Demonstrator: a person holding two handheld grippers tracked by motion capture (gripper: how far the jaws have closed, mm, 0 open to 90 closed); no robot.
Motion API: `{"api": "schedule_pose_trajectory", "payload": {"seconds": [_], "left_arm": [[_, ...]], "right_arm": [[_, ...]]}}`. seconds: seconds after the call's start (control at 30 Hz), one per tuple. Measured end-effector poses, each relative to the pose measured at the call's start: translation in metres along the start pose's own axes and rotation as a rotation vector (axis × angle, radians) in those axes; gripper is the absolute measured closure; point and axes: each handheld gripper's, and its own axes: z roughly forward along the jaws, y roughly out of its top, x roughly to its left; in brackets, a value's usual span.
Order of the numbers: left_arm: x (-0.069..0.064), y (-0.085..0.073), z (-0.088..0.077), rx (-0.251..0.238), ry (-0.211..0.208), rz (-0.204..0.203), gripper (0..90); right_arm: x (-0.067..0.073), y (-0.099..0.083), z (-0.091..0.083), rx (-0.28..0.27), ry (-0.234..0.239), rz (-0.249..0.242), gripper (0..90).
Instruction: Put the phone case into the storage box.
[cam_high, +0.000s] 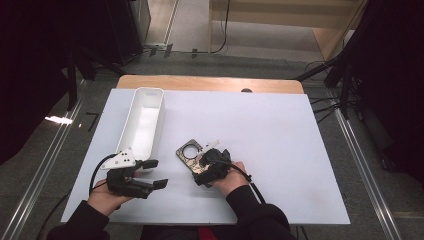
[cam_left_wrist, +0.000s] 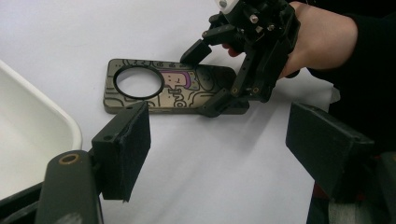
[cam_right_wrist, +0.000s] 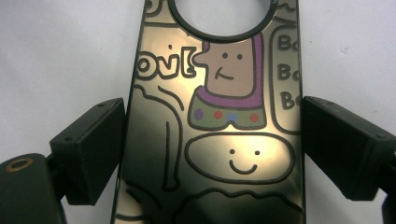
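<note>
A glossy phone case (cam_high: 188, 152) with cartoon drawings and a round camera hole lies flat on the white table cover. My right gripper (cam_high: 201, 169) grips its near end, with one black pad against each long edge. In the right gripper view the phone case (cam_right_wrist: 219, 116) runs up between the jaws of the right gripper (cam_right_wrist: 212, 149), which touch both its sides. The left gripper view shows the phone case (cam_left_wrist: 173, 88) and the right gripper (cam_left_wrist: 205, 79) clamped across its end. My left gripper (cam_high: 156, 173) rests open at the front left with nothing between its jaws (cam_left_wrist: 224, 149).
A long white tray (cam_high: 161, 120) stands at the left, running toward the back, and its corner (cam_left_wrist: 46, 109) lies close to my left gripper. A white cover (cam_high: 280, 140) spreads over the wooden table (cam_high: 210, 82). Dark stands and cables flank both sides.
</note>
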Motion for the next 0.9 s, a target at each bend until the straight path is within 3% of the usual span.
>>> {"api": "schedule_pose_trajectory", "payload": {"seconds": [0.47, 0.6, 0.9], "left_arm": [[0.0, 0.0, 0.0, 0.0, 0.0, 0.001, 21.9], [0.0, 0.0, 0.0, 0.0, 0.0, 0.001, 21.9], [-0.002, 0.0, 0.001, 0.008, 0.0, 0.011, 21.9]], "right_arm": [[-0.002, 0.001, -0.001, 0.001, 0.012, 0.019, 10.4], [-0.006, 0.002, -0.002, -0.001, 0.042, 0.06, 10.4], [-0.013, 0.006, -0.005, 0.029, 0.085, 0.072, 10.5]]}}
